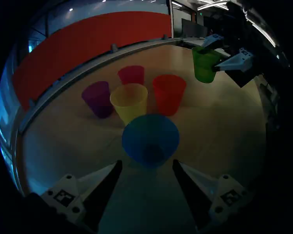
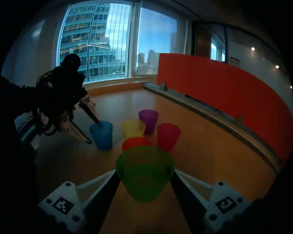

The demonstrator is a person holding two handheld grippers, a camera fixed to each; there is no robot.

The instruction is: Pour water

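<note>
We have 1 green cup (image 2: 144, 183) gripped, 1 blue cup (image 1: 150, 136) waiting.
The fingers of the right gripper (image 2: 144, 172) clamp the upright green cup; the blue cup stands on the desk (image 2: 209, 156) ahead-left of them, between the fingers of the left gripper (image 1: 146, 162), whose grip we cannot tell.

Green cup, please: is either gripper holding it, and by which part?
The right gripper grips the green cup by its opposite side walls, just below the rim.

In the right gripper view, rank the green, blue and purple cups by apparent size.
Largest green cup, then blue cup, then purple cup. The green cup sits nearest the camera, so true sizes may match.
</note>
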